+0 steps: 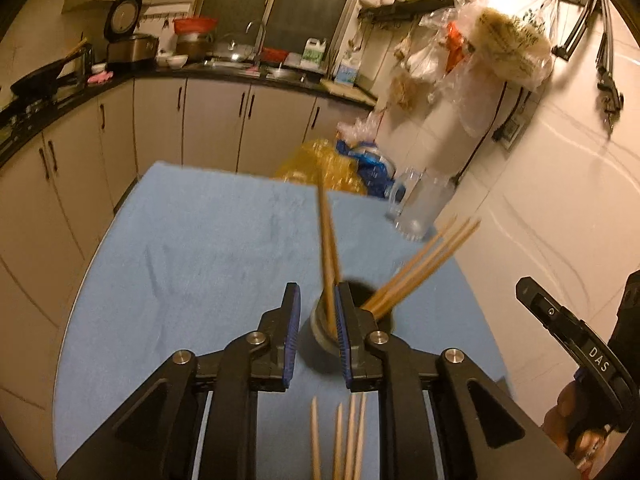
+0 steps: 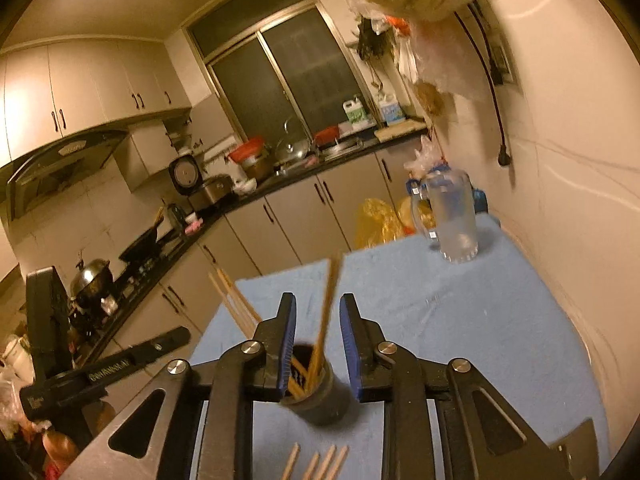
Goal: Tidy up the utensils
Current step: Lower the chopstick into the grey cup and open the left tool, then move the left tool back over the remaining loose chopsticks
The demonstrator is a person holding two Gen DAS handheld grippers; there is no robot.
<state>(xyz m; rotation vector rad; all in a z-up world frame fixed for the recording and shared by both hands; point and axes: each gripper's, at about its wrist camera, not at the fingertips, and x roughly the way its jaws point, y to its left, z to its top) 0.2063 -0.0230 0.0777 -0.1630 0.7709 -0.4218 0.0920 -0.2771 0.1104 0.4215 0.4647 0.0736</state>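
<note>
Both claws slightly spread, pinching nothing: left claw and right claw astride chopsticks standing in the dark holder on the blue worktop; light, stiff, slippery sticks, probably best pinched mid-shaft; more lying nearby.

The chopsticks standing in the dark holder are motion-blurred; their count cannot be determined. The left gripper's fingers hide part of the holder. The loose chopsticks are cut off by the bottom edge.
</note>
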